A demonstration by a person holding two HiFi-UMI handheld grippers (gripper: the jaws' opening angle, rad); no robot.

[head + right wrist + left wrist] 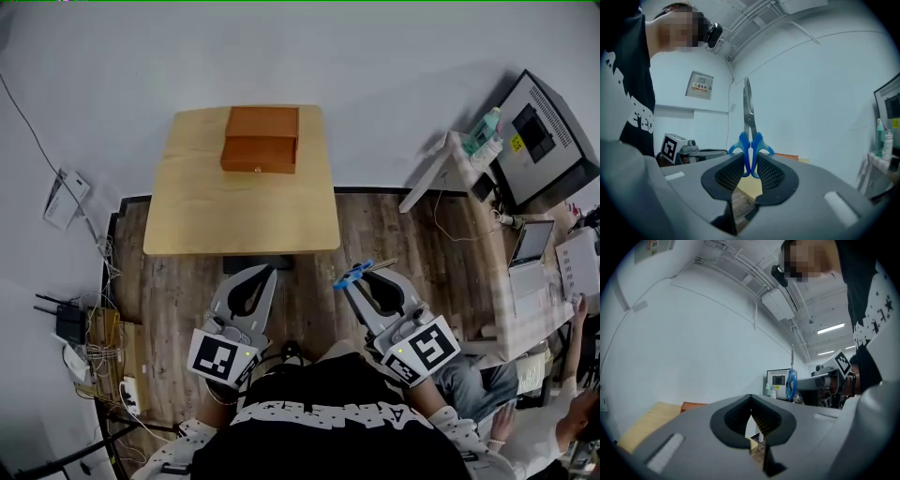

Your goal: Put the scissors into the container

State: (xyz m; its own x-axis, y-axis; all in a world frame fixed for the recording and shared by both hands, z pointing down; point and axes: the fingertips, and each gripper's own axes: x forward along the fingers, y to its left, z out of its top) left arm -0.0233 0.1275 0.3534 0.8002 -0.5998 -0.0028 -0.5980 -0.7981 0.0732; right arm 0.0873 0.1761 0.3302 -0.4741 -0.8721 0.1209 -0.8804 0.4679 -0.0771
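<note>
Two claws hung over the dark plank floor (169, 281), just before the near edge of a light wooden desk (242, 211). The right claw (362, 277) was clenched on the blue handles of the scissors (353, 275). In the right gripper view the handles sat between its ribbed pads, and the steel blades, closed together, pointed up past the tips. The left claw (266, 273) was clenched too, its jaws meeting with nothing between them.

The scissors were well apart from the container (261, 139), a brown wooden box with a small knob on its near face. It stood on the far part of the desk, close to the white wall (309, 47).

At the right, a side desk (506, 309) carried a monitor (544, 141), some bottles (485, 131) and a laptop (530, 246), and a second person (553, 422) sat beside it. At the left, cables and a black router (67, 323) lay on the floor.

A wall notice (702, 86) had red characters too small to read. The white print on the black shirt (328, 412) could not be read either. Each claw had a cube with black-and-white square markers.
</note>
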